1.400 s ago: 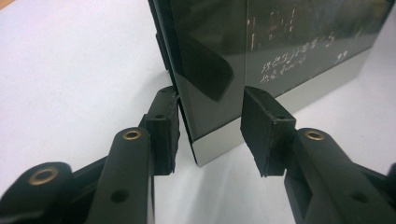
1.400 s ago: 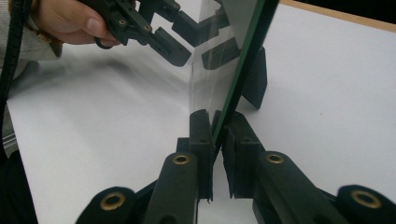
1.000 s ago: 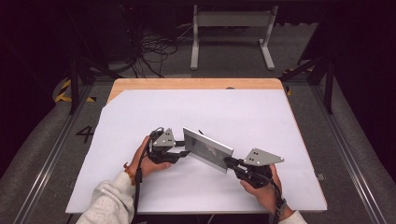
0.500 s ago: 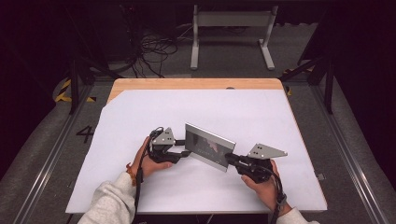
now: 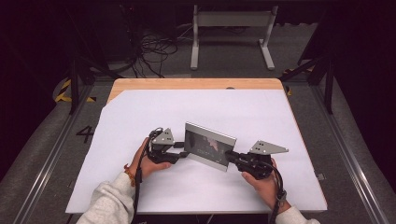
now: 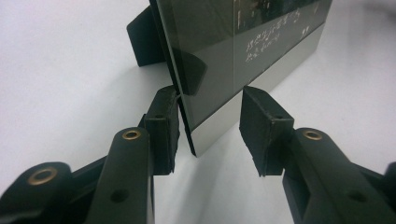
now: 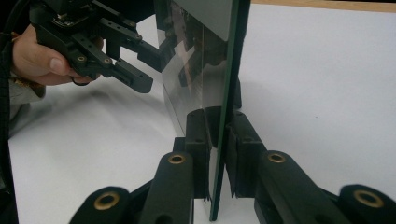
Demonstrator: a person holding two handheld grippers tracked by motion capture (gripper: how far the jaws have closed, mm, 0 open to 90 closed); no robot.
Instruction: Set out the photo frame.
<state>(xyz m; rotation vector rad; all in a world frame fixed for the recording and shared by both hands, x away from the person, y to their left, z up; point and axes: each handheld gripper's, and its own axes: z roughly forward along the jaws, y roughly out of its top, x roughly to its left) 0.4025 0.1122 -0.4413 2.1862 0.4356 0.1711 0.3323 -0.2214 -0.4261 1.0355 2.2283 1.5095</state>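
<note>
Picture frame (image 5: pixel 209 146) upright on the white table (image 5: pixel 233 107), right claw (image 7: pixel 215 154) clenched on its edge, left claw (image 6: pixel 210 126) released, jaws straddling the opposite corner.

I see the upright frame (image 5: pixel 209 151) blocking the sheet's (image 5: pixel 233 112) middle, with my left gripper (image 5: pixel 183 154) and right gripper (image 5: pixel 229 155) at its ends; far, left and right stretches lie open.
</note>
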